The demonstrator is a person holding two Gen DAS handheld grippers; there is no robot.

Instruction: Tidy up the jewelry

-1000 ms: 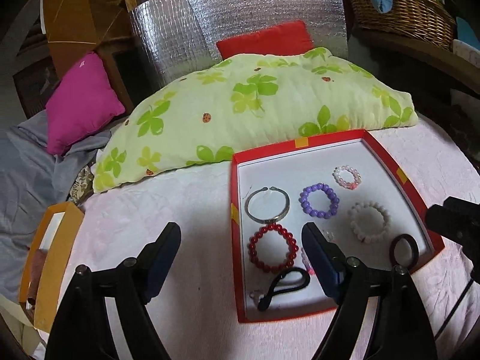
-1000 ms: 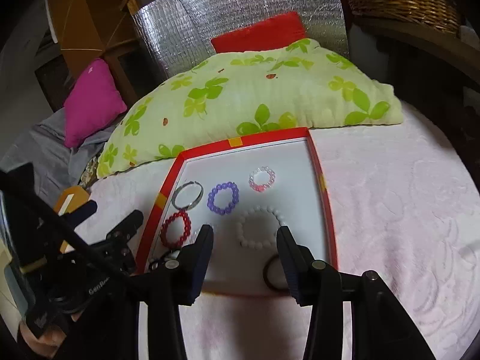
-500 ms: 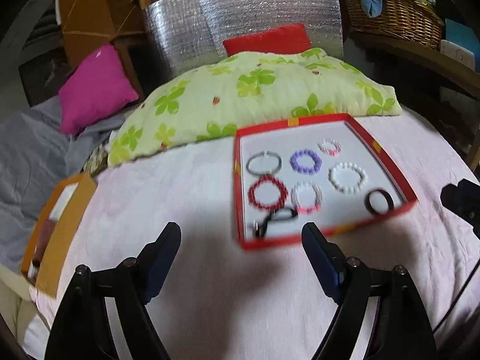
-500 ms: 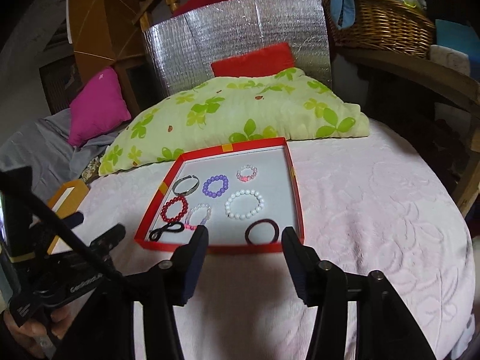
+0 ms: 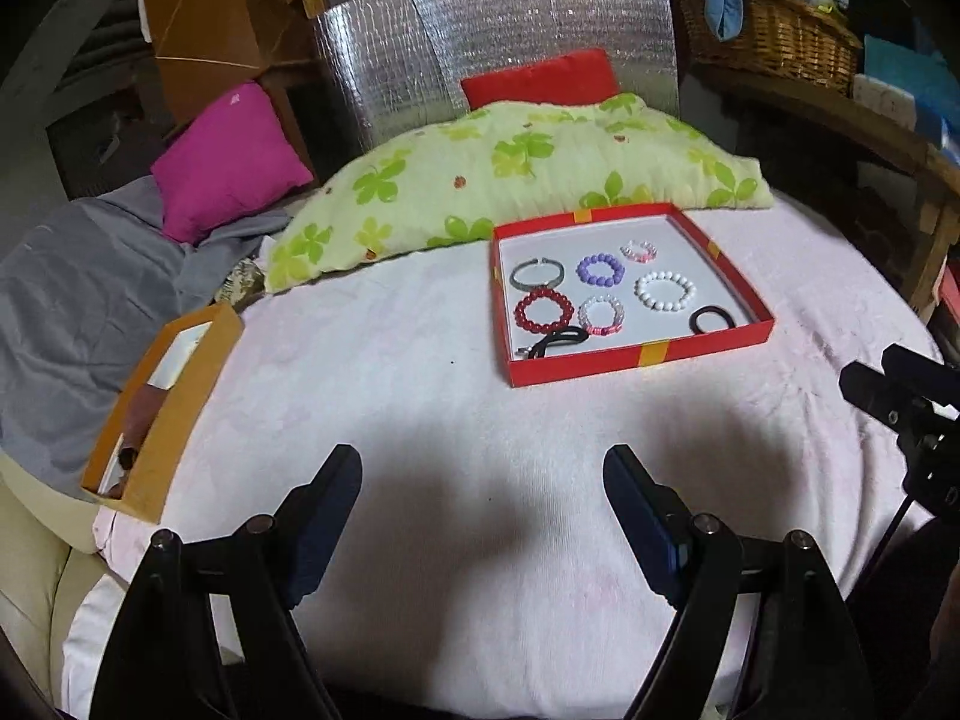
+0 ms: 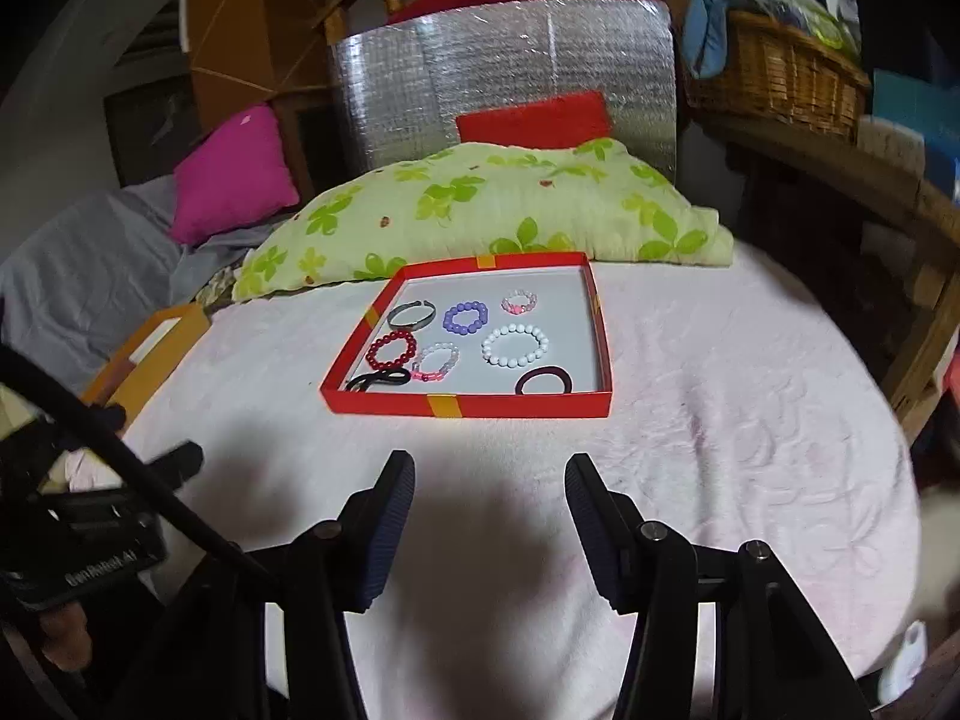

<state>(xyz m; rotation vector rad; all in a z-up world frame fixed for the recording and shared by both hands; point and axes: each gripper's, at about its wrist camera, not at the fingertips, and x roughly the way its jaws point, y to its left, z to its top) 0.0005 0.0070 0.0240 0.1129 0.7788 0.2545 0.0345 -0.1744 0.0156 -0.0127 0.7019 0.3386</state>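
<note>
Eight pieces (bracelets and hair ties) are laid out, spaced, in the red tray, at one o'clock from the left gripper. The right gripper and the left are spread wide, empty; little seems left.

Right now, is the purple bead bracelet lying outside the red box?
No, the purple bead bracelet lies inside the red box, on its pale floor between the silver bangle and the small pink bracelet.
</note>
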